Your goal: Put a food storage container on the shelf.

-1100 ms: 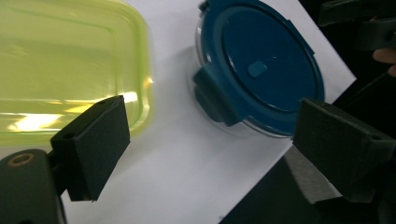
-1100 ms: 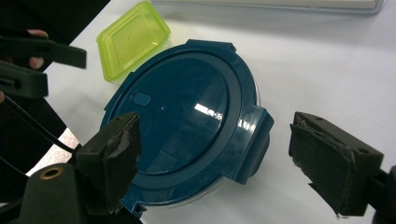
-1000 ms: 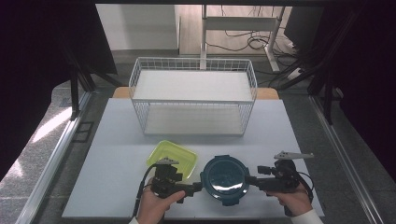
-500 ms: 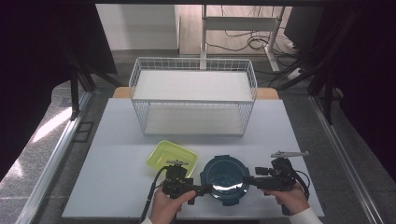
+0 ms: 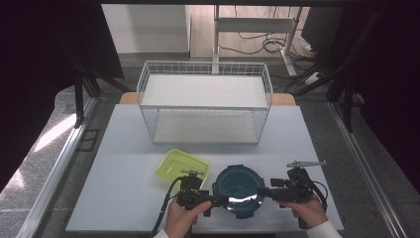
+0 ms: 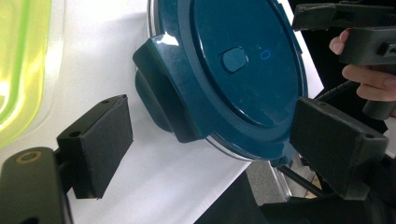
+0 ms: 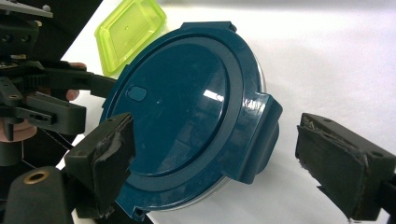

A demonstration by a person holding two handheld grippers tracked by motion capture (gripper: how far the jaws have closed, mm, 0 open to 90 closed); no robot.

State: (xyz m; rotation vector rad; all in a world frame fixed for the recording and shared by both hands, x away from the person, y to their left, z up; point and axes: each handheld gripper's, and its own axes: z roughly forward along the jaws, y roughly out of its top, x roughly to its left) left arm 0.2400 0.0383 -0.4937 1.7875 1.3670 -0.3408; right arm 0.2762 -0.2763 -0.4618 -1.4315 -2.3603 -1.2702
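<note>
- Near the front edge of the table (image 5: 124, 148), a round dark-blue lidded container (image 5: 237, 184) sits between the two hand-held grippers, just right of a yellow-green container (image 5: 181, 165).
- From the left, the left gripper (image 5: 222, 201) reaches in with its jaws spread apart; in the left gripper view they stand on either side of one of the lid's side latch flaps (image 6: 163, 98) without touching it.
- From the right, the right gripper (image 5: 262, 191) also has its jaws released; in the right gripper view another latch flap (image 7: 259, 135) lies between them, ungripped.
- My judgement: the work is at its start. Both tools are lined up on the container, nothing is grasped, the lid looks seated, and all latches I can see appear folded down.
- What seems left: closing on the flaps or rim, then opening or moving the container.
- Farther back on the pale table stands a white wire basket (image 5: 205, 101), with nothing visible in it.
- Beyond that, I see a grey floor, a desk frame with loose cables (image 5: 262, 44), and dark curtains (image 5: 44, 64) at both sides.
</note>
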